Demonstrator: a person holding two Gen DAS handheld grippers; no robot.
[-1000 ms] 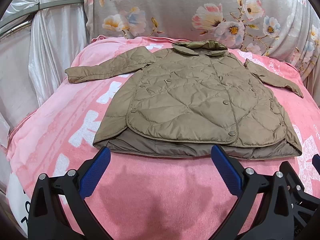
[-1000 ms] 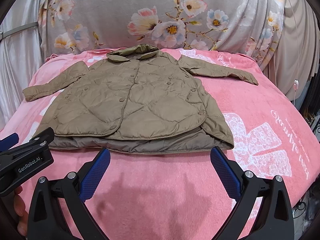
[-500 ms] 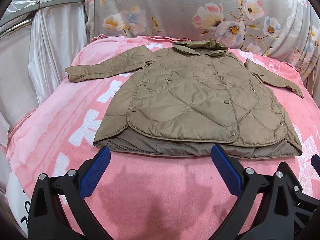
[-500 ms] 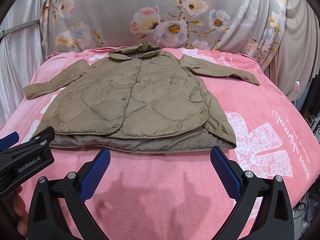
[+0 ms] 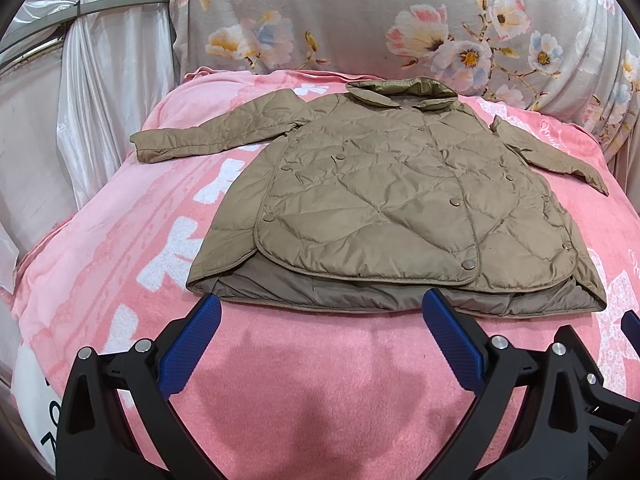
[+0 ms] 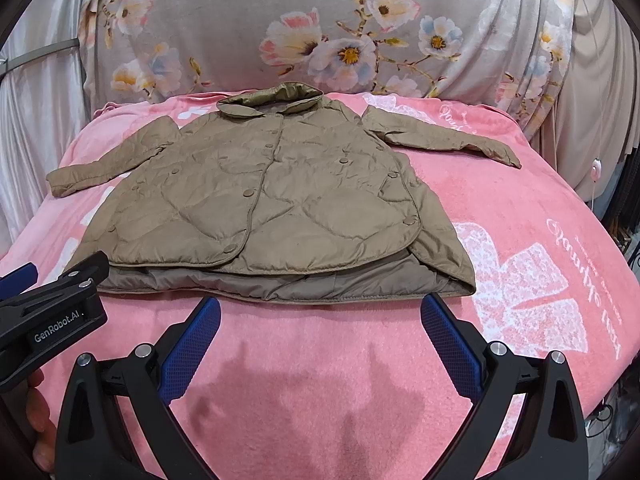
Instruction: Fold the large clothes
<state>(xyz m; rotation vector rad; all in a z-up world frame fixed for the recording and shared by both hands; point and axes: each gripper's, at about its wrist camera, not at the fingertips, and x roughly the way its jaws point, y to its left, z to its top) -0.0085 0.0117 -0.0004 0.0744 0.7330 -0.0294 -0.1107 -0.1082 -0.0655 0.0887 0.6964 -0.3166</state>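
A tan quilted jacket (image 5: 392,204) (image 6: 272,208) lies flat and face up on a pink blanket (image 5: 304,380) (image 6: 320,368), collar at the far end, both sleeves spread out to the sides. Its hem faces me, with the darker lining showing along it. My left gripper (image 5: 320,312) hovers open just short of the hem's left half, nothing between its blue pads. My right gripper (image 6: 320,312) is open too, just short of the hem's right half. The left gripper's black body (image 6: 52,316) shows at the left edge of the right wrist view.
A grey floral cloth (image 5: 360,16) (image 6: 320,28) rises behind the blanket. Pale curtains (image 5: 92,92) hang at the left, beige ones (image 6: 592,92) at the right. The blanket drops away at both sides. A fingertip (image 6: 38,416) shows at the lower left.
Both grippers have crept slightly nearer the jacket's hem, which sits a little lower in each view. The jacket has not moved.
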